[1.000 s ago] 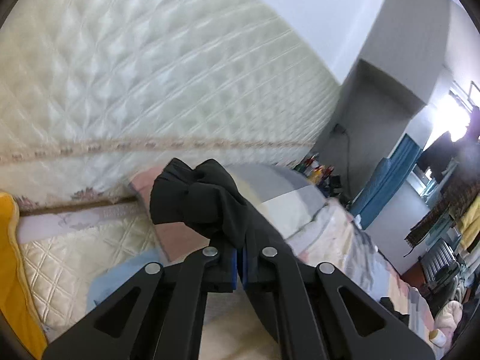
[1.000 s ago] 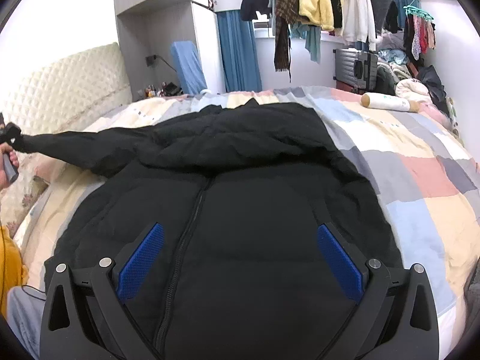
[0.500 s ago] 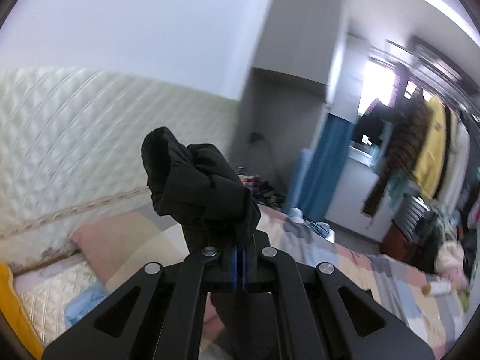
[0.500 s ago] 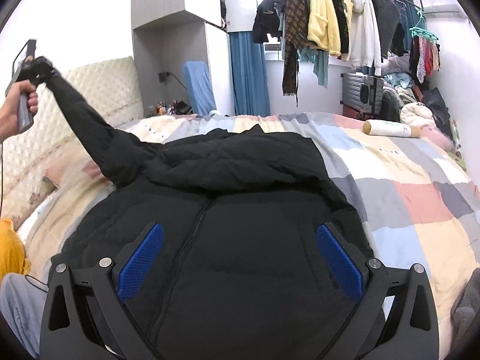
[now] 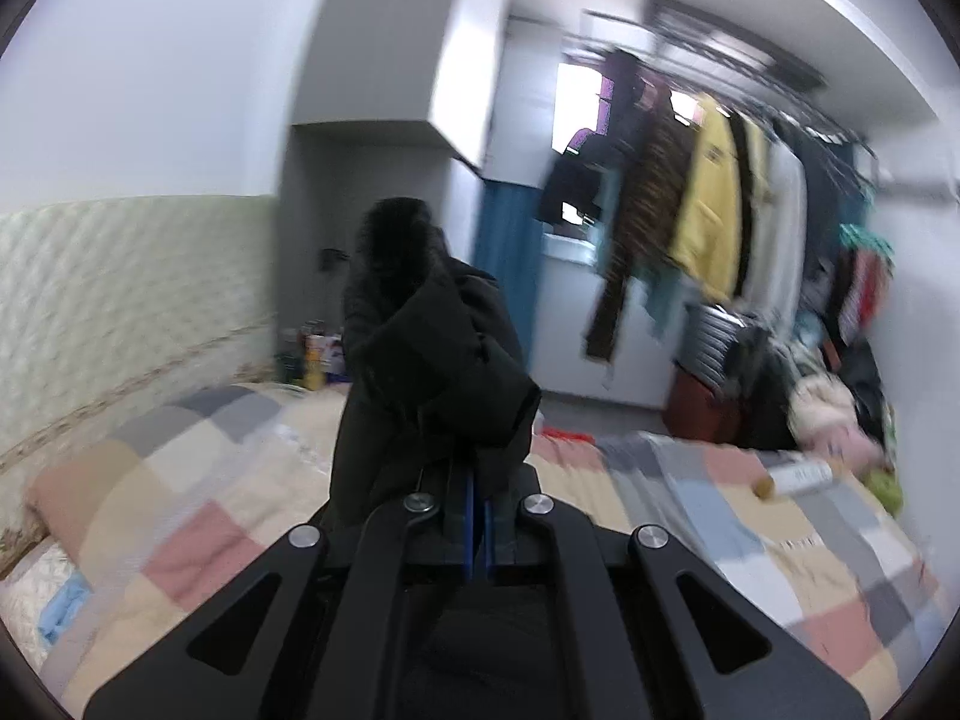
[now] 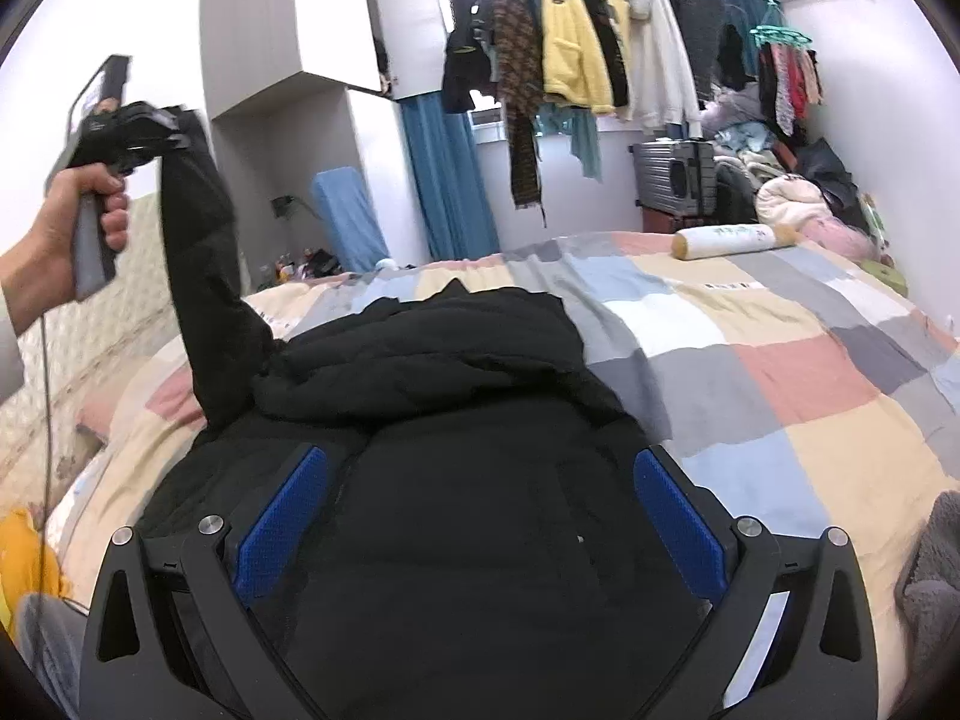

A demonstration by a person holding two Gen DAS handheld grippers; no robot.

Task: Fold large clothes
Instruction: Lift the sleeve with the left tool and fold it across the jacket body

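A black padded jacket [image 6: 456, 420] lies spread on the patchwork bedspread [image 6: 780, 360], its hood toward the far side. Its left sleeve [image 6: 204, 276] rises steeply from the shoulder. My left gripper [image 6: 171, 129] is shut on the sleeve's cuff, held high by a hand [image 6: 66, 222]. In the left wrist view the bunched cuff [image 5: 432, 348] sticks up from between the closed blue pads of the left gripper [image 5: 477, 516]. My right gripper [image 6: 480, 516] hovers low over the jacket's front, jaws wide open, nothing between the blue pads [image 6: 282, 516].
A rail of hanging clothes [image 6: 600, 54] and a suitcase [image 6: 672, 180] stand beyond the bed. A cream roll pillow [image 6: 732, 240] lies at the far right of the bedspread. The quilted headboard [image 5: 120, 288] is to the left; a grey blanket [image 6: 936, 570] lies at the right edge.
The left gripper lifted the sleeve cuff from low beside the headboard to high above the bed and swung it rightward. The right gripper edged forward, still open.
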